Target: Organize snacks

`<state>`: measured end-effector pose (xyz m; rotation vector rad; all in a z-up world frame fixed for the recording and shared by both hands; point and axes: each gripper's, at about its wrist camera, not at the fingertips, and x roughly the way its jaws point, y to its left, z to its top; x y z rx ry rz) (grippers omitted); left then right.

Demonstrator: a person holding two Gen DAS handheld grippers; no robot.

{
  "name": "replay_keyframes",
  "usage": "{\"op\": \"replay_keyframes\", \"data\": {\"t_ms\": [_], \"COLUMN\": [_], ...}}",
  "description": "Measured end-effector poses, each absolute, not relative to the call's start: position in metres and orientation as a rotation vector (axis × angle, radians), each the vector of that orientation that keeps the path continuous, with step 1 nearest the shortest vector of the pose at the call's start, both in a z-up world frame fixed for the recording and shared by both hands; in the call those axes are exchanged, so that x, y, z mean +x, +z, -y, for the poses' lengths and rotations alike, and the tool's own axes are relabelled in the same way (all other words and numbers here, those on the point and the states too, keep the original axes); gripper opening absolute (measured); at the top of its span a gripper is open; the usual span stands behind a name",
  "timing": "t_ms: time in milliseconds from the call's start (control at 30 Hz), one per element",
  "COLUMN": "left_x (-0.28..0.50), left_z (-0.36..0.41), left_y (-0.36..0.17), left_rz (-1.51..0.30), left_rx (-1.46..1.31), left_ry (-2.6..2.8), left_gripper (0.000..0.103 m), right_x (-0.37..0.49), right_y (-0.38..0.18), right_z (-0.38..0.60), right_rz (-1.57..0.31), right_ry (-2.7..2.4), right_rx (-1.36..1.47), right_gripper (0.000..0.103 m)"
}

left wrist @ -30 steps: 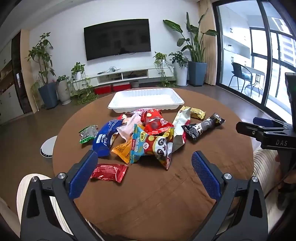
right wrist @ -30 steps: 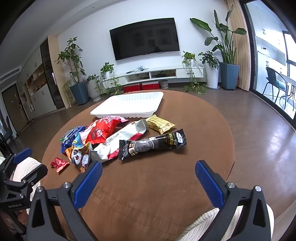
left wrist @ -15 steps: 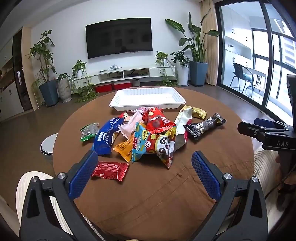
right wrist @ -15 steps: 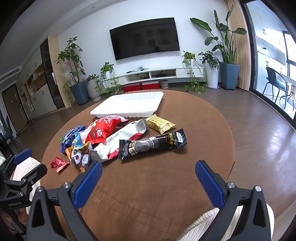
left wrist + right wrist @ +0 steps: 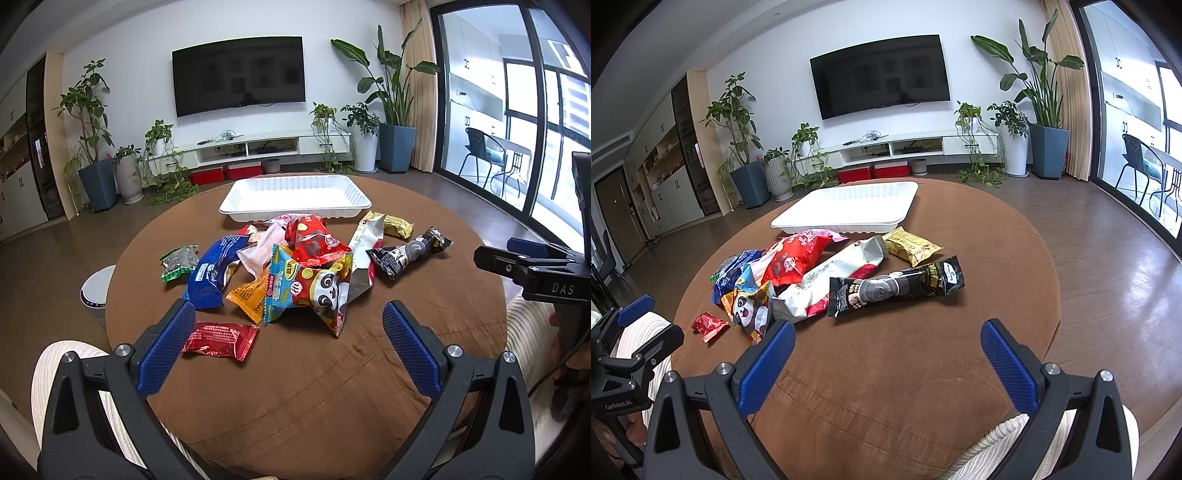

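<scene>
Snacks heaped near the middle of a round brown table [image 5: 303,398], with a white tray [image 5: 295,194] empty at 12 o'clock just beyond the heap. Left gripper [image 5: 288,339] spread wide and holding nothing, poised over the near edge at 6 o'clock. Small red packet [image 5: 219,338] lying just past its left blue pad, apart from the pile. Panda-print bag [image 5: 314,291] at the front of the heap, propped against a red bag [image 5: 314,243] behind it. Blue pack [image 5: 214,273] and green packet [image 5: 180,261] out at 9 o'clock, orange pack [image 5: 249,295] tucked under the panda bag. Silver-white bag [image 5: 831,277] and gold packet [image 5: 910,247] toward 2 o'clock. Right gripper [image 5: 886,363] likewise wide apart and empty, low over bare cloth, with a long black pack [image 5: 894,288] lying crosswise straight ahead at 12 o'clock from it.
</scene>
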<state>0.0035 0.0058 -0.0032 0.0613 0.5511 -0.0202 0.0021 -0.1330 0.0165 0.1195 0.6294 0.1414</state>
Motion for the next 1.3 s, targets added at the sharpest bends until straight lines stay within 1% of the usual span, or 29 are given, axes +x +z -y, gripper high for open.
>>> {"op": "replay_keyframes", "data": {"t_ms": [1300], "left_x": [0.0003], "left_z": [-0.0070], "left_y": [-0.0027], "left_rz": [-0.549], "left_rx": [0.054], "left_ry": [-0.020], "left_gripper": [0.103], "right_x": [0.0023], "right_y": [0.0163], "right_z": [0.1329], "right_rz": [-0.632], "right_ry": [0.142], "right_rx": [0.120], "right_gripper": [0.103]}}
